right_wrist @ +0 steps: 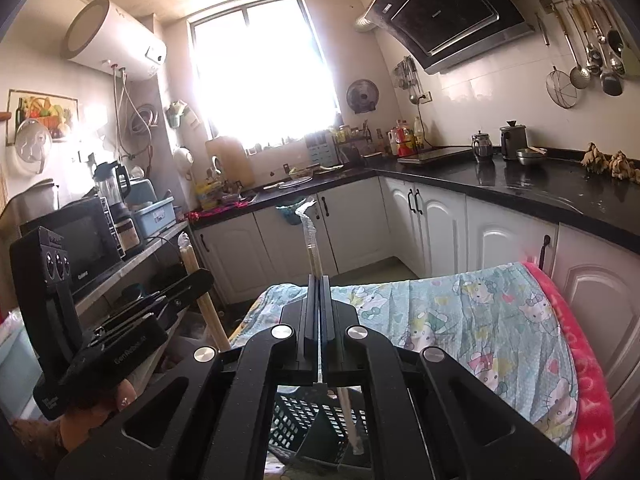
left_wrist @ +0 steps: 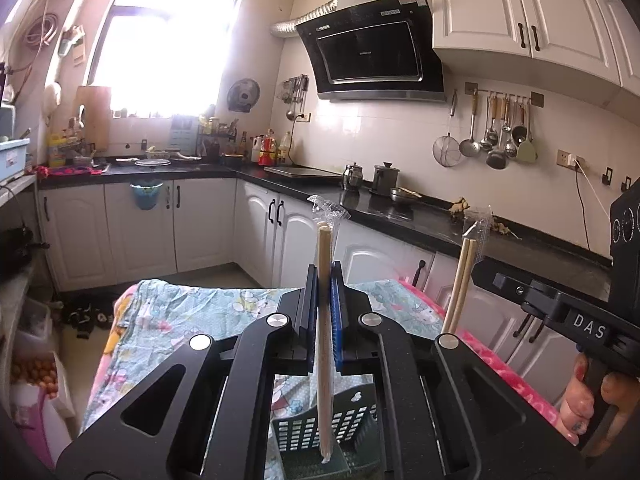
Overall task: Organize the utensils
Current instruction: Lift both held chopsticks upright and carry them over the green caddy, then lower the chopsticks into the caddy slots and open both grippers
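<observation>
Each gripper is clamped shut mid-length on a wrapped pair of chopsticks: left gripper (left_wrist: pixel 325 280) on one pair (left_wrist: pixel 325 248), right gripper (right_wrist: pixel 319 292) on the other (right_wrist: pixel 314 254), both above the basket (left_wrist: pixel 320 432). They look light and stiff, in slippery film.

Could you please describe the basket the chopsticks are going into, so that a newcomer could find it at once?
Start at the table draped with the pale blue cartoon-print cloth. At its near edge, directly below both grippers, stands the dark green plastic basket. Its perforated grid walls set it apart, and the wrapped chopsticks in the left gripper point down into it.
</observation>
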`<action>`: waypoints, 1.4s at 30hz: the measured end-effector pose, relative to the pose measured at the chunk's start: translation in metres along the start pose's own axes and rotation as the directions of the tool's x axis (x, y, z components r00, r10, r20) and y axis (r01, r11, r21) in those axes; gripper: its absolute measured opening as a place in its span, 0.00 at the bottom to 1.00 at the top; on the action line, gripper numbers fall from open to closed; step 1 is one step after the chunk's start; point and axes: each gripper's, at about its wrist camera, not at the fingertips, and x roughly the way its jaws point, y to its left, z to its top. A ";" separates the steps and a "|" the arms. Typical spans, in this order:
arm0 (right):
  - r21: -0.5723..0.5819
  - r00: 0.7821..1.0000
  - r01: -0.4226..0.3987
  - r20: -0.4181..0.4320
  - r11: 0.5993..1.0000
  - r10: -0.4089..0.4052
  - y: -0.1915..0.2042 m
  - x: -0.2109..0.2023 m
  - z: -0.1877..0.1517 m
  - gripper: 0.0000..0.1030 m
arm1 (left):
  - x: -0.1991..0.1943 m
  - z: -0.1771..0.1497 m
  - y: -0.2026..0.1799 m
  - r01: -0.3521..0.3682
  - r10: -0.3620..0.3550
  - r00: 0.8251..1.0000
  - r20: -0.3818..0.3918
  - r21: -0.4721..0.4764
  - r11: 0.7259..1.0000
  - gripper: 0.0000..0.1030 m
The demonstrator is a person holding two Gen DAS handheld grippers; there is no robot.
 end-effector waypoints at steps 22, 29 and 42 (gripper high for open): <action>0.044 0.993 0.113 -0.026 0.993 -0.112 -0.026 0.020 -0.057 0.01 | 0.019 -0.048 0.015 0.010 -0.013 0.999 -0.049 -0.059 0.998 0.23; 0.045 0.991 0.135 -0.023 0.990 -0.134 -0.027 0.008 -0.066 0.34 | 0.004 -0.054 0.022 -0.004 -0.002 0.998 -0.065 -0.088 0.996 0.49; -0.038 0.988 0.150 -0.024 0.988 -0.151 -0.006 -0.029 -0.072 0.67 | -0.044 -0.048 0.037 -0.026 0.019 0.999 -0.049 -0.156 0.987 0.90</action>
